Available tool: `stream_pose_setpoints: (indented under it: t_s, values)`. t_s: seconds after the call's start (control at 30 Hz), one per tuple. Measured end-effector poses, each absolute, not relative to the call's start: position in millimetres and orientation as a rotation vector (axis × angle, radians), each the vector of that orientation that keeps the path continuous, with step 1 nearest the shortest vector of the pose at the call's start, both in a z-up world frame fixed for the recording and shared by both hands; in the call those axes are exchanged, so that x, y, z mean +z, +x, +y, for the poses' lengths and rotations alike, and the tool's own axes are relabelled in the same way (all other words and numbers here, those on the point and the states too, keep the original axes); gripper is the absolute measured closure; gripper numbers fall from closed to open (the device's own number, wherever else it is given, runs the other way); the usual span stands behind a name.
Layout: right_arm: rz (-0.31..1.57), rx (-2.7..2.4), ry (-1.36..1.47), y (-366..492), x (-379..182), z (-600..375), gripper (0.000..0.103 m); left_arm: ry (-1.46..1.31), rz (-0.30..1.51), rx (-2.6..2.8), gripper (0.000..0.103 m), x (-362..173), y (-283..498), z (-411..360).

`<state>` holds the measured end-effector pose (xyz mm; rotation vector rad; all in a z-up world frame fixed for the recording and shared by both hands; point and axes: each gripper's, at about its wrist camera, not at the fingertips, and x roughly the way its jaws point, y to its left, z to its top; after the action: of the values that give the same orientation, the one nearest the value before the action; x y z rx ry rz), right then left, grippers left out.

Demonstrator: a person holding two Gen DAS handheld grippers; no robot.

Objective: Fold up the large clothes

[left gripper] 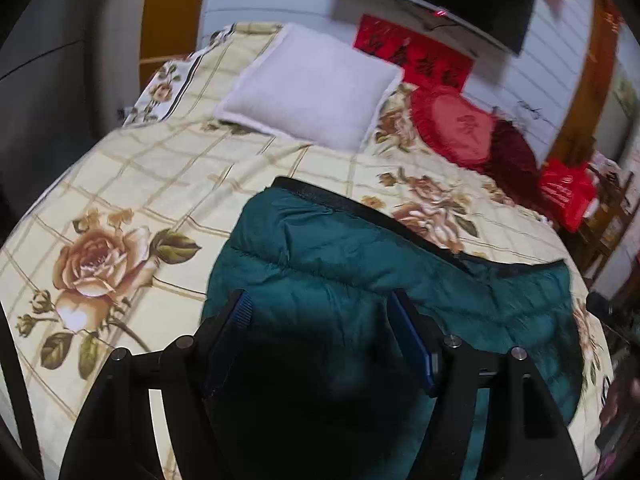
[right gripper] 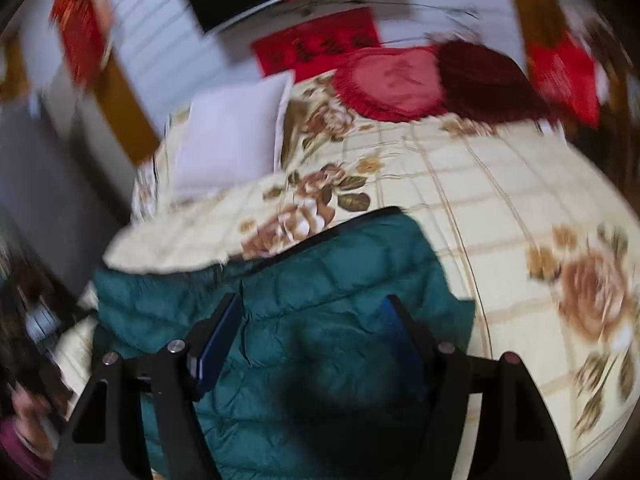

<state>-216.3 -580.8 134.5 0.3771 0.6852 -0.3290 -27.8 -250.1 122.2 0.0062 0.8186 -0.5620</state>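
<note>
My left claw [left gripper: 320,320] hangs released over the dark teal quilted puffer jacket [left gripper: 360,264], its two blue-padded fingers [left gripper: 240,312] parted wide with only padding showing beyond them and nothing pinched. My right claw [right gripper: 316,320] is released too, pads apart above the same jacket [right gripper: 340,272], gripping nothing; this view is blurred, so I cannot read fine detail at the tips.

The jacket lies on the cream floral checked bedspread [left gripper: 120,184], at the near side of the bed, folded into a broad slab. From my left claw it lies dead ahead at twelve o'clock and spills away toward three o'clock. From my right claw it lies at twelve o'clock and runs off toward nine o'clock. So I judge its long axis runs crosswise between my two claws, roughly nine to three, with one claw over each end and neither clearly nearer.

Its black-trimmed edge [left gripper: 360,208] faces away from me, toward the white square pillow [left gripper: 312,84] at about twelve o'clock in the left view. I cannot tell whether that trim is collar or hem.

For the next fold, I judge each claw must drop onto its own end.
</note>
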Motion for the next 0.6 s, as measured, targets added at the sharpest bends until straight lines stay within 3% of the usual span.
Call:
stream_pose_setpoints:
  t_s: [0.27, 0.33, 0.6]
  values:
    - [0.918, -0.413, 0.280, -140, 77, -584, 0.027, 0.098, 0.957, -0.424, 0.032, 73, 12, -275]
    - [0.912, -0.408, 0.317, -140, 64, -592, 0.026, 0.105, 0.934, -0.424, 0.028, 68, 13, -276]
    - [0.874, -0.452, 0.259, -137, 49, -584, 0.024, 0.134, 0.882, -0.416, 0.027, 57, 11, -282]
